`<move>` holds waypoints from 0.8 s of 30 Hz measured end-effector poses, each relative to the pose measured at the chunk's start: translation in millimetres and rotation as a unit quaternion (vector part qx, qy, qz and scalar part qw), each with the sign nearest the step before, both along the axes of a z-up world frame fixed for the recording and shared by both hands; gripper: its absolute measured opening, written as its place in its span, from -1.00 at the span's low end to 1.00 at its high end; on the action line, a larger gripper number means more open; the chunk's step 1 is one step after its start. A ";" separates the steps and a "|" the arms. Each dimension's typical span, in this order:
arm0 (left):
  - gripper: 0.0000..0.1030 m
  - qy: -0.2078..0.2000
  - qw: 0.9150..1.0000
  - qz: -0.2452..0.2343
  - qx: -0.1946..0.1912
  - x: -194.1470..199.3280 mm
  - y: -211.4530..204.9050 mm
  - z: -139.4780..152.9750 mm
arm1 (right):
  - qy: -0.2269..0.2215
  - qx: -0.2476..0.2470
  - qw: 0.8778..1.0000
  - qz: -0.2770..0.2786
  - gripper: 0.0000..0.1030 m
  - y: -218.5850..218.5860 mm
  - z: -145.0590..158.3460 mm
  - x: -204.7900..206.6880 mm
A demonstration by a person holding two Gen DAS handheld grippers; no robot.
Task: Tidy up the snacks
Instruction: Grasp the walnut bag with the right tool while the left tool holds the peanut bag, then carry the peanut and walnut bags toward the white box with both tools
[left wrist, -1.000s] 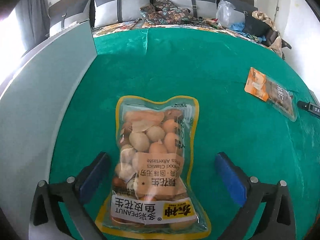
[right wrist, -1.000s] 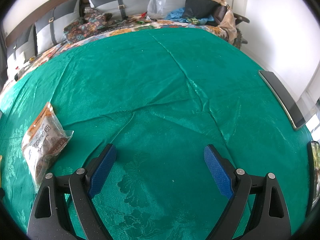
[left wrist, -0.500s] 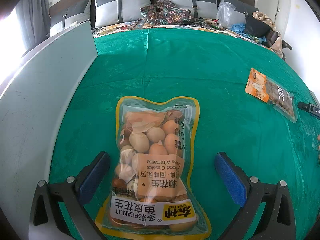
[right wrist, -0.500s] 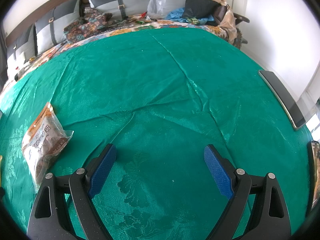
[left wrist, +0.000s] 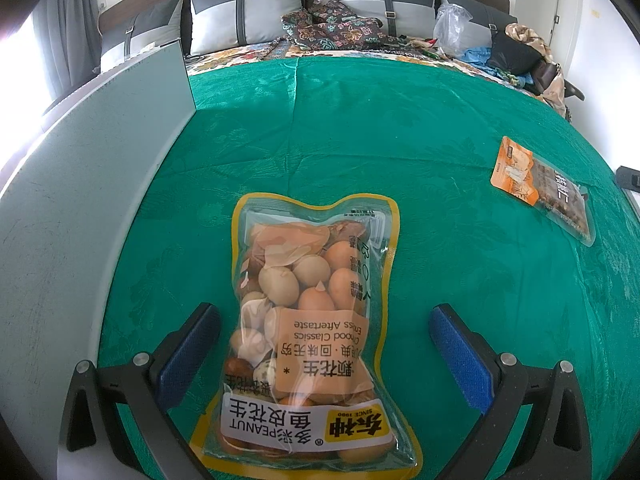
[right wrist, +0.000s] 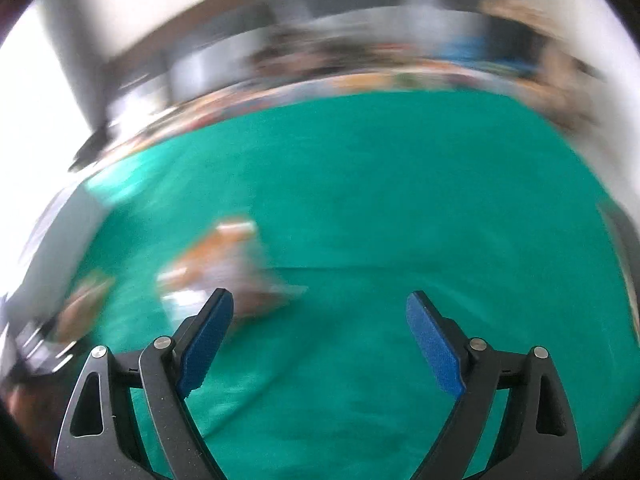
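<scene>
Both claws gape; left claw (left wrist: pixel 324 354) straddles the clear, yellow-edged peanut bag (left wrist: pixel 310 332).

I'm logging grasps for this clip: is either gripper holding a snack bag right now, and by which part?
Nothing is held. The left gripper straddles the peanut bag, jaws wide apart. The right gripper is open over bare cloth.

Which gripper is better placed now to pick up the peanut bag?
Left, probably. The left gripper is open, and the peanut bag lies between its fingers. The right gripper is open over bare green cloth; its view is motion-blurred.
</scene>
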State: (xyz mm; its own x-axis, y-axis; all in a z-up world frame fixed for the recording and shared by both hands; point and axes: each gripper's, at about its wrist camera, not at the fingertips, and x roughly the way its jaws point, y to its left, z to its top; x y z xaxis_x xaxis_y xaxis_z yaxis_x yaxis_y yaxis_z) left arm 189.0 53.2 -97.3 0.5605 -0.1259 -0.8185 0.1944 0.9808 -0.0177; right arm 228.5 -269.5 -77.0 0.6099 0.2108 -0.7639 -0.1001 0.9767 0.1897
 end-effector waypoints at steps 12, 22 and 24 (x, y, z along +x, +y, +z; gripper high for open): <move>1.00 0.000 1.000 0.000 0.000 -0.7 -0.1 -0.6 | 0.167 -0.163 0.954 0.189 0.81 130.3 -44.6 79.3; 1.00 0.003 1.000 -0.001 0.000 0.7 0.1 -0.4 | 0.212 -0.160 0.956 0.120 0.79 117.1 -22.4 88.6; 1.00 0.016 1.000 -0.014 0.005 3.9 -0.4 0.6 | 0.223 -0.168 0.952 0.122 0.78 120.2 -20.4 89.0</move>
State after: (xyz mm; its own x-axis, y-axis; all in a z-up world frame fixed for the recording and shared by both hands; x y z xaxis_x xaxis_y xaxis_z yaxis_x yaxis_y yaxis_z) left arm 192.8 52.8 -96.8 0.5309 -0.1326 -0.8370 0.2210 0.9752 -0.0142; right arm 317.5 -149.3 -97.4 0.1738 0.0017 -0.9848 -0.3145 0.9477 -0.0538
